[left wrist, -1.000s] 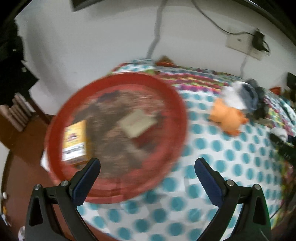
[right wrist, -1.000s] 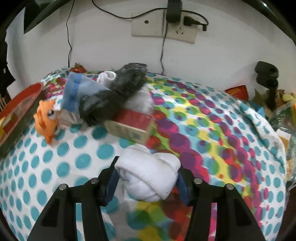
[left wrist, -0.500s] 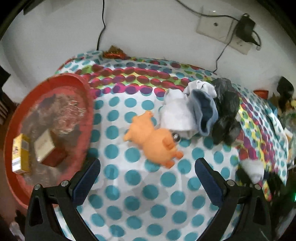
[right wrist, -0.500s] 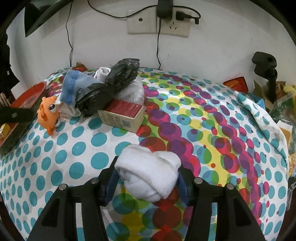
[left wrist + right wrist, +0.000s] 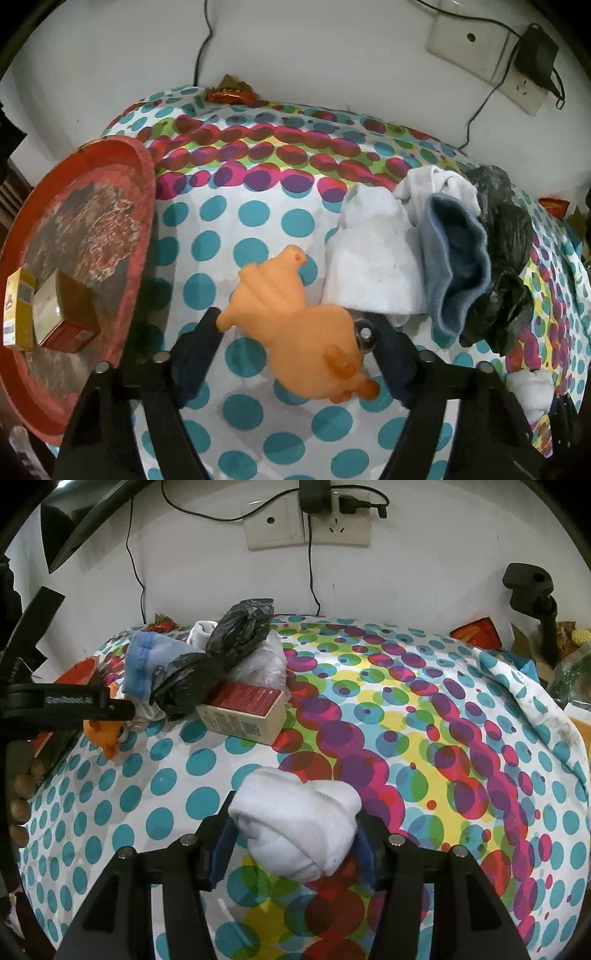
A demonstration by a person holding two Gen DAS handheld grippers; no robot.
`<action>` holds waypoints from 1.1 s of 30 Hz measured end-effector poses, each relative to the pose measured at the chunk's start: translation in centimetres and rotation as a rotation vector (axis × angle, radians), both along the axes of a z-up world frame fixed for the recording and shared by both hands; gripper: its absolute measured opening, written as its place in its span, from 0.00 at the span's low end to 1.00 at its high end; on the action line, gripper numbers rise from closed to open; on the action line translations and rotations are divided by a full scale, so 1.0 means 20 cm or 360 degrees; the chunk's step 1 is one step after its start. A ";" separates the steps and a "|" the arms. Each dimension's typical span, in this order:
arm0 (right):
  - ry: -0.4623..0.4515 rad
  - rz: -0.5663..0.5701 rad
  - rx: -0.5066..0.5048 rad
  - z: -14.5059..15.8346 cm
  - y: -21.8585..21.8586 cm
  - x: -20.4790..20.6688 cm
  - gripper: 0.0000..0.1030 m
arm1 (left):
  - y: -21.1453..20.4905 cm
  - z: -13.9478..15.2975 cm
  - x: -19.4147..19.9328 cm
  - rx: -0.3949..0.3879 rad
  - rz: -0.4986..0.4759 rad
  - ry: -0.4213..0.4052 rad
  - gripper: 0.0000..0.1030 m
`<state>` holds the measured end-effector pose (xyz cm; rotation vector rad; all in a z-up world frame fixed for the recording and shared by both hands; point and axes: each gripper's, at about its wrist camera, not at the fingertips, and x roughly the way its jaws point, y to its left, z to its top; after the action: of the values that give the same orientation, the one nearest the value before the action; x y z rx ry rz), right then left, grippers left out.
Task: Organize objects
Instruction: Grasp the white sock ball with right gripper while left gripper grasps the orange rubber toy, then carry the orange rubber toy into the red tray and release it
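Half a second ago my left tongs (image 5: 295, 332) hung wide apart above the orange toy fish (image 5: 295, 325); now their fingers stand on either side of it, touching its body, closed onto it. From the left wrist, the fish lies on the polka-dot cloth (image 5: 221, 229), just beside a white sock (image 5: 373, 258) and a blue sock (image 5: 458, 258), with a black plastic bag (image 5: 506, 266) beyond them. At the left edge sits the red round tray (image 5: 144, 192), carrying a yellow box (image 5: 16, 306) and a gold-topped box (image 5: 55, 310).

From the right wrist, my right tongs (image 5: 295, 845) are clamped on the rolled white sock (image 5: 299, 827), as they were before, just above the cloth. Farther back a red-and-cream carton (image 5: 243, 712) lies against the black bag and blue sock pile. At the far left, my left tool's black finger (image 5: 70, 705) crosses over the orange fish. Behind the table, a wall socket (image 5: 306, 528) holds a plugged-in charger (image 5: 314, 494).
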<state>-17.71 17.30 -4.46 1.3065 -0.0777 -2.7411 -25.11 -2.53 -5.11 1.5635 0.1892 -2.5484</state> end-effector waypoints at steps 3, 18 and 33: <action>-0.0001 0.0001 0.0012 0.00 -0.01 0.00 0.55 | 0.01 0.00 0.01 -0.0036 -0.0025 0.0029 0.70; -0.0004 0.0000 0.0035 0.00 -0.01 0.00 0.55 | -0.05 0.08 0.16 0.0022 -0.0219 0.0070 0.66; -0.0004 0.0000 0.0044 0.00 -0.02 0.00 0.55 | -0.12 0.24 0.35 -0.0020 -0.0340 0.0098 0.66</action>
<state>-17.74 16.99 -4.53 1.3168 -0.0402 -2.7500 -18.20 -4.99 -0.27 1.5797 0.0132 -2.7544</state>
